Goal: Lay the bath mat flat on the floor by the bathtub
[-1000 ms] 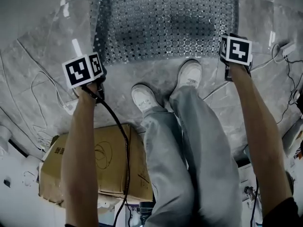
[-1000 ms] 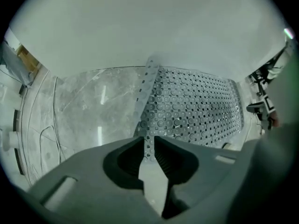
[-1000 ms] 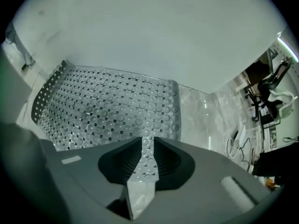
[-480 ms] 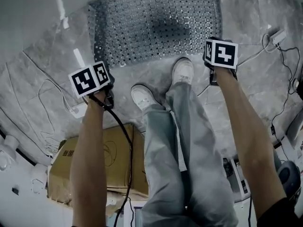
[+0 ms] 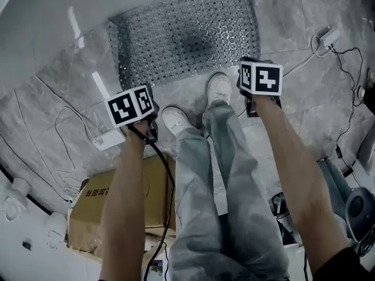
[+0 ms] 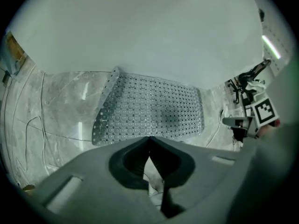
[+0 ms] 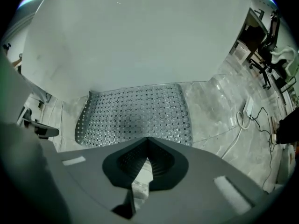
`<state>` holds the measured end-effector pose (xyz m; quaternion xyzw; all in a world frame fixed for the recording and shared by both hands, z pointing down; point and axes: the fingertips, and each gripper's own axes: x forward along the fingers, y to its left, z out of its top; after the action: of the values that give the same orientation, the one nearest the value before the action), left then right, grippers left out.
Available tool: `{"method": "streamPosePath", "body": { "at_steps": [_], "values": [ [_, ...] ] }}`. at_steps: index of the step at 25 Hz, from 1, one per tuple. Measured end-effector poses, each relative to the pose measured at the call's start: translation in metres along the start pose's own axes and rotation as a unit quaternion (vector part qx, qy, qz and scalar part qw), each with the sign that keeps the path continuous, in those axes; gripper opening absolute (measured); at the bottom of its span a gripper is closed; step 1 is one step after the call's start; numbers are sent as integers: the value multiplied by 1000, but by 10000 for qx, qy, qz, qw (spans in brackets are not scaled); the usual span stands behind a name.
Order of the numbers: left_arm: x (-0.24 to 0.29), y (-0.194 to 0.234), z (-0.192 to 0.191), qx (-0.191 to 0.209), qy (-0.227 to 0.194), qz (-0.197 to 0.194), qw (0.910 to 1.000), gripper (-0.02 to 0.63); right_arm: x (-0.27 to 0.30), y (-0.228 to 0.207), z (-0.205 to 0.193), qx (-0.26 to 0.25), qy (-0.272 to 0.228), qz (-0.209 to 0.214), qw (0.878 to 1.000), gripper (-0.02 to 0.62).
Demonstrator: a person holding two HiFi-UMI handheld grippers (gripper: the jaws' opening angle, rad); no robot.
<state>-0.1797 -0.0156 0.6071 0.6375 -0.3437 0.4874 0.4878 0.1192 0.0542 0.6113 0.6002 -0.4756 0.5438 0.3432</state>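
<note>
The grey perforated bath mat [image 5: 184, 34] lies spread on the marble floor against the white bathtub wall [image 5: 53, 10]. In the left gripper view the mat [image 6: 149, 113] is ahead of my left gripper [image 6: 149, 138], whose jaws are shut with nothing between them. The right gripper view shows the mat [image 7: 135, 111] beyond my right gripper [image 7: 148, 139], also shut and empty. Seen from the head, the left gripper [image 5: 136, 107] and right gripper [image 5: 259, 81] hang above the floor on the near side of the mat, apart from it. The fingertips are hidden under the marker cubes there.
The person's two white shoes [image 5: 220, 89] [image 5: 176, 120] stand just short of the mat's near edge. A cardboard box [image 5: 111, 201] sits behind the left arm. Thin cables [image 5: 41, 136] and a white power strip [image 5: 108, 138] lie at left, a white adapter [image 5: 328, 37] and cord at right.
Both grippers have lifted and drawn back from the mat's near edge toward the person. The mat stays flat on the floor.
</note>
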Motion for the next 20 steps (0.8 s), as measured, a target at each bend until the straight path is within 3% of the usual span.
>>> {"method": "streamPosePath", "body": {
  "at_steps": [4,10,20],
  "values": [
    [-12,-18,-15,240,161,-105,9995,6,-21,8,1,45,-22,95,9999,8],
    [-28,-36,-34,120,284,-304,9991,6,-43,25,2,362,-87,369,9986,8],
    [-76,-57,-21,-86,-78,-614,9980,6,-74,80,-15,170,-98,759,9969,8]
  ]
}}
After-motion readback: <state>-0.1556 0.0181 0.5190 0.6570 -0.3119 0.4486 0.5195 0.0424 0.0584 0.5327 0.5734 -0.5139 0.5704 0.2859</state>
